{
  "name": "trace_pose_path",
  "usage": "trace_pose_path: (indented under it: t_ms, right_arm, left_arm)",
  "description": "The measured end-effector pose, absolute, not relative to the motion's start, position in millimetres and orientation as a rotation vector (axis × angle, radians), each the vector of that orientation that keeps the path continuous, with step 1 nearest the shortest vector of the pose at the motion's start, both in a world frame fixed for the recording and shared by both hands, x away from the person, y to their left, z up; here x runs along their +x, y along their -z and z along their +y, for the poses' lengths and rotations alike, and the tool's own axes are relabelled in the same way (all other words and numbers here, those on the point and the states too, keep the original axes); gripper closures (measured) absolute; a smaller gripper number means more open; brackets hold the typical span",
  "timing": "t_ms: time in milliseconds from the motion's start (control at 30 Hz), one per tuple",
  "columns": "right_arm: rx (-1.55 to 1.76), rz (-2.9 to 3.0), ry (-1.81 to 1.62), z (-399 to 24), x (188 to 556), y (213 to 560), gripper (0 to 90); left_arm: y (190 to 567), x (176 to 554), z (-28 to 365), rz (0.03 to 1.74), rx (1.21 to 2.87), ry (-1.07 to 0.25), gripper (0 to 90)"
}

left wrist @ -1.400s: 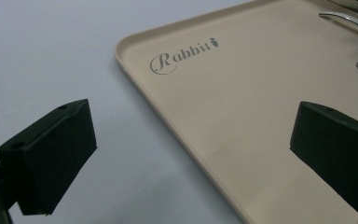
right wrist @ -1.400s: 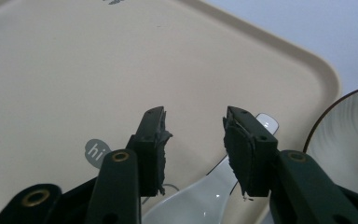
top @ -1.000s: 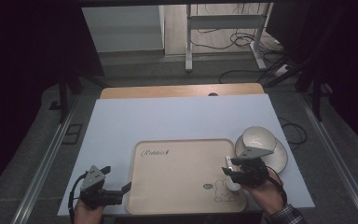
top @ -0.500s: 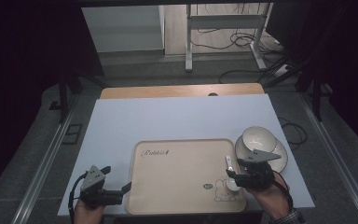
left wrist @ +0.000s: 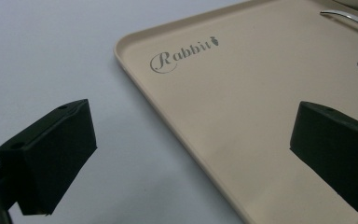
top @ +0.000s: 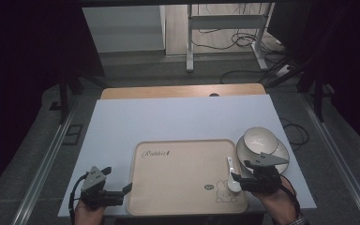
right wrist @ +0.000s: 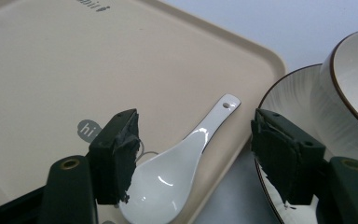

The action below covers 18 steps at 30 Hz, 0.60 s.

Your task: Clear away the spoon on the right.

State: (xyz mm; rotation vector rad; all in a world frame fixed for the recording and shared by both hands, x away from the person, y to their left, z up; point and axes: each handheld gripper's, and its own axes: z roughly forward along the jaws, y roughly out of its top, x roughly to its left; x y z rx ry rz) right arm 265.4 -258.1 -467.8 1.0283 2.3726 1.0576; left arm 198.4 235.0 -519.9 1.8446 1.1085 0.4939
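A white ceramic spoon (right wrist: 177, 163) lies on the beige tray (right wrist: 74, 70) close to its right rim, handle pointing away from me. My right gripper (right wrist: 198, 158) is open, one jaw on each side of the spoon's bowl, touching nothing. In the high view the spoon (top: 232, 176) rests by the tray's rabbit print, with the right gripper (top: 238, 180) just at its near end. At the tray's near left corner my left gripper (top: 127, 189) is open and empty. One of its jaws is over the table and the other over the tray (left wrist: 242, 102).
A white bowl (top: 260, 140) sits on a white plate (top: 283, 157) right of the tray (top: 183, 164), close to my right gripper. The bowl (right wrist: 354, 79) and plate (right wrist: 293, 98) lie beside the right jaw. The white table top (top: 178, 119) stretches behind the tray.
My right gripper has shifted a little to the right and back toward the person, and the spoon's handle now shows clear of it. The left gripper has stayed put.
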Motion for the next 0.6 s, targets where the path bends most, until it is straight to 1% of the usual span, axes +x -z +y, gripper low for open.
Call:
trace_pose_path:
  t_ms: [600]
  right_arm:
    - [1.038,2.338,-1.058,-264.4,257.1,468.8,25.6]
  left_arm:
    - [520.2,198.7,235.0,1.111,1.846,-0.492,0.0]
